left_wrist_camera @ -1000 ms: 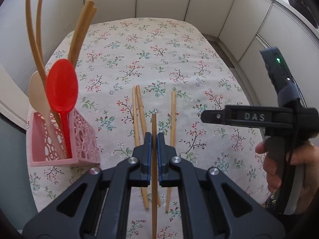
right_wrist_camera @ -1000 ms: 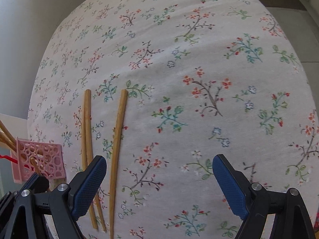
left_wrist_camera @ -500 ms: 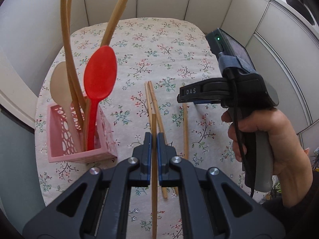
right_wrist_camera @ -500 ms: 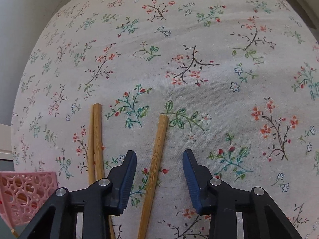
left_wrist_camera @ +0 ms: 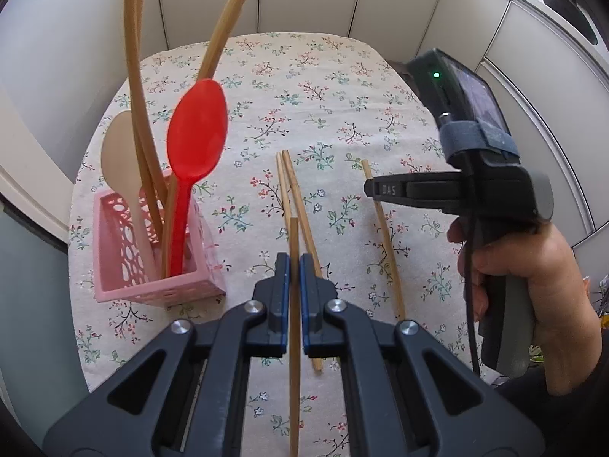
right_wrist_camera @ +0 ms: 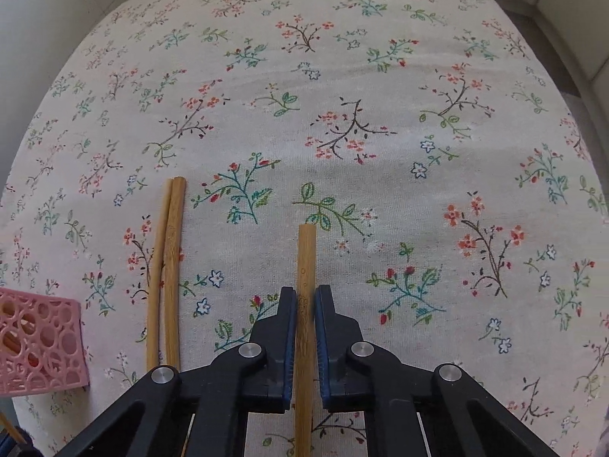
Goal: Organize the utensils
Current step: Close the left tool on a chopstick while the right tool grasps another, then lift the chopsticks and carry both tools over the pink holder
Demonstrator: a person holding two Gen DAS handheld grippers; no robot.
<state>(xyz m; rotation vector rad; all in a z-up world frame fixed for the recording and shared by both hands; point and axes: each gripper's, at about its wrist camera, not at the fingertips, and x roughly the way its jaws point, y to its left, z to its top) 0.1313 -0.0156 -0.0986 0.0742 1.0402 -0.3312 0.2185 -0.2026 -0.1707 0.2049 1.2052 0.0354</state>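
your left claw (left_wrist_camera: 293, 270) is clamped on one chopstick (left_wrist_camera: 294, 304) above the tabletop (left_wrist_camera: 323, 87), your right claw (right_wrist_camera: 304, 304) pinches another chopstick (right_wrist_camera: 306, 259) beside the loose pair (right_wrist_camera: 167, 266) near the pink basket (left_wrist_camera: 125, 266).

The left gripper (left_wrist_camera: 293, 278) at the bottom middle pinches one chopstick (left_wrist_camera: 294, 342) tight. A pink basket (left_wrist_camera: 125, 266) on the left holds a red spoon (left_wrist_camera: 196, 133) and a pale spoon (left_wrist_camera: 120, 152). A hand (left_wrist_camera: 533, 278) on the right holds the right gripper (left_wrist_camera: 371, 189) over another chopstick on the flowery cloth (left_wrist_camera: 304, 87).
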